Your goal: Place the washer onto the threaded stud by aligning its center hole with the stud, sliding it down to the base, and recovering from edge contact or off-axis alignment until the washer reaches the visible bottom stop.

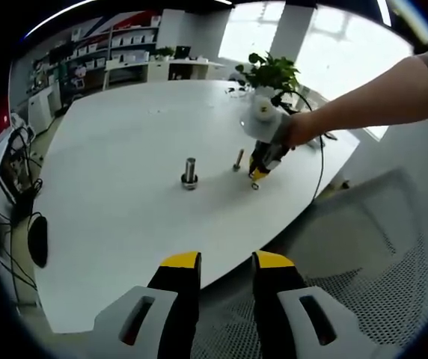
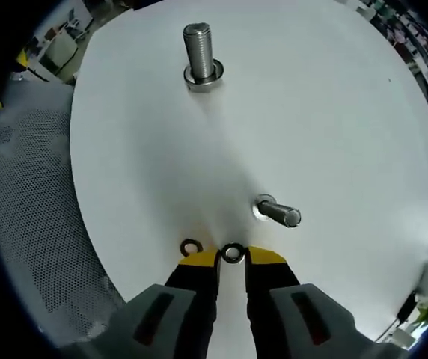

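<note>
From my right gripper (image 2: 233, 258), the jaws rise with a small washer (image 2: 233, 253) sitting right between the yellow tips, low over the white bench (image 2: 334, 112); they look clenched on it, though the tips hide the contact itself. Just to its left a second washer (image 2: 191, 247) lies flat on the bench beside the left tip. A little beyond, to the right, a smaller threaded stud (image 2: 277, 212) stands on its base, leaning toward the camera in this fisheye. Farther off, near the top, the larger threaded stud (image 2: 200, 54) stands upright on its wide base.

From my left gripper (image 1: 226, 263), the jaws are released, with a clear gap between the yellow tips and nothing in them, hanging above a mesh chair (image 1: 371, 262) at the bench's near edge. Across the bench I see the larger stud, the smaller one, and a person's hand (image 1: 300, 129) holding the right gripper down near the bench surface. A potted plant (image 1: 270, 75) stands behind it.
</note>
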`<move>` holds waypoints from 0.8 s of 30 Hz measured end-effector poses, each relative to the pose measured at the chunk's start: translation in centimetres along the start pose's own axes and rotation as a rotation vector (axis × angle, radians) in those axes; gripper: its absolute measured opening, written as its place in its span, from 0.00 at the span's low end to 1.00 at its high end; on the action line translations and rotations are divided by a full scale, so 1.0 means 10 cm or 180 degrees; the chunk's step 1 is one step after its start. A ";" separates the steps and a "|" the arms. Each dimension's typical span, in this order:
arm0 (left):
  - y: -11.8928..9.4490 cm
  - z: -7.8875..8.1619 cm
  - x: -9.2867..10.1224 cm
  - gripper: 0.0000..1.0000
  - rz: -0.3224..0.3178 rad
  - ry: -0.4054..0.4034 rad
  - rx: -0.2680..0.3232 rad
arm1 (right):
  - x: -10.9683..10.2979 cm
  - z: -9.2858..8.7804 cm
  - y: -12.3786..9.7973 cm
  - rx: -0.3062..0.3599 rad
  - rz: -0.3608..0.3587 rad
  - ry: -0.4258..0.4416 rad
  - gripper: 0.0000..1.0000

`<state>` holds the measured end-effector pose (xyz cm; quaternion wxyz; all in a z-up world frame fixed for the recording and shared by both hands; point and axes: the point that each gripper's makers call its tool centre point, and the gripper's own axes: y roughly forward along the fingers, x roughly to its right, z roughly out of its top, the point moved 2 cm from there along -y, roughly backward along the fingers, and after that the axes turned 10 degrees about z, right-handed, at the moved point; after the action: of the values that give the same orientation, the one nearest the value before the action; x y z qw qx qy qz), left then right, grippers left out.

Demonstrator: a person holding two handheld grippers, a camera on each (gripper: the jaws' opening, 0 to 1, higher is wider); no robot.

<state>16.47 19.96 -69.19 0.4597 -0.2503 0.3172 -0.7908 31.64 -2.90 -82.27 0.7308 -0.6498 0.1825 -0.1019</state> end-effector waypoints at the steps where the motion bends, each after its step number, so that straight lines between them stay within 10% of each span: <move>1: 0.00 0.00 0.00 0.25 -0.0002 0.0000 0.0000 | 0.00 0.00 0.00 0.0019 -0.0002 0.0009 0.15; 24: 0.01 -0.03 -0.02 0.27 0.0039 0.0000 -0.0046 | -0.02 -0.04 0.02 0.0404 -0.0277 0.0462 0.15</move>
<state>16.41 20.20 -69.48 0.4628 -0.2516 0.3244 -0.7857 31.30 -3.21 -82.48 0.7502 -0.6005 0.1998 -0.1917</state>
